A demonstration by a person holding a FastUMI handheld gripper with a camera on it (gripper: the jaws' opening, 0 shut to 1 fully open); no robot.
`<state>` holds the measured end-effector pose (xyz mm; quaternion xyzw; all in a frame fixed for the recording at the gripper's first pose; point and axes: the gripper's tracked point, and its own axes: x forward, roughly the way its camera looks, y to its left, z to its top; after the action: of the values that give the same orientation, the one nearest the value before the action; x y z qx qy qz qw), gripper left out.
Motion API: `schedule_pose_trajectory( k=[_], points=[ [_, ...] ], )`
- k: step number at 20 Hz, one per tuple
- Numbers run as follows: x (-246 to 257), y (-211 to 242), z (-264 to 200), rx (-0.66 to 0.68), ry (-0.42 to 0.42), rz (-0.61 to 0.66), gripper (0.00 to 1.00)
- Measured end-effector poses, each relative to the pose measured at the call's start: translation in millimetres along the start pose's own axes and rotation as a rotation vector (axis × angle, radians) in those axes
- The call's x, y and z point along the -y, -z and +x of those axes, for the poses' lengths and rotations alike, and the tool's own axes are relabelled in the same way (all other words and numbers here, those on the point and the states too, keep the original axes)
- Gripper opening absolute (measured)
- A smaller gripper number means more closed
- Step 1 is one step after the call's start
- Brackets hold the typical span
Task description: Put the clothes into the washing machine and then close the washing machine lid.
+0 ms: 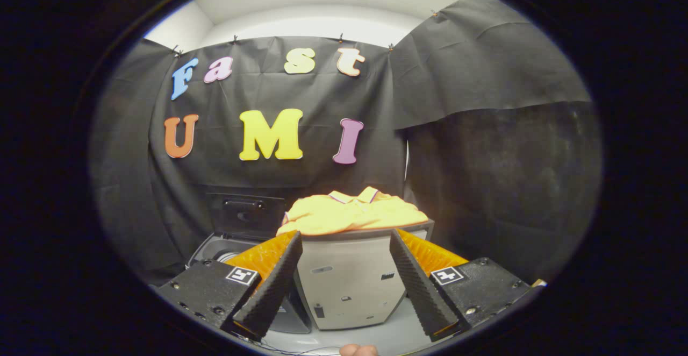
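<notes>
A yellow polo shirt [352, 212] lies crumpled on top of a grey box-shaped stand [349, 280], just beyond my fingers. My gripper [345, 243] is open, its two fingers spread wide to either side of the stand's upper face, with nothing between them. To the left of the stand sits the washing machine [215, 251]; its dark lid [246, 215] stands raised at the back and part of the round drum opening shows behind my left finger.
Black cloth walls close in the booth behind and to the right. A light floor surface [376, 334] runs under the stand. A fingertip of a person's hand [359, 350] shows below the fingers.
</notes>
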<state>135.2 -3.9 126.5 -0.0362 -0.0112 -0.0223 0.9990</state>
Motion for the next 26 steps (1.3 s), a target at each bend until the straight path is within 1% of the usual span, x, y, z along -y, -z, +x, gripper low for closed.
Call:
schedule_pose_trajectory(
  k=[4,9,14,18,26],
  points=[
    [12,-29,43,0.01,0.006,0.009,1.0],
    [18,-55,99,-0.022,-0.018,0.001,1.0],
    [17,-69,149,-0.08,-0.043,-0.013,1.0],
    [18,-63,189,-0.156,-0.043,-0.048,1.0],
    [16,-17,268,-0.405,-0.099,-0.104,1.0]
  ],
)
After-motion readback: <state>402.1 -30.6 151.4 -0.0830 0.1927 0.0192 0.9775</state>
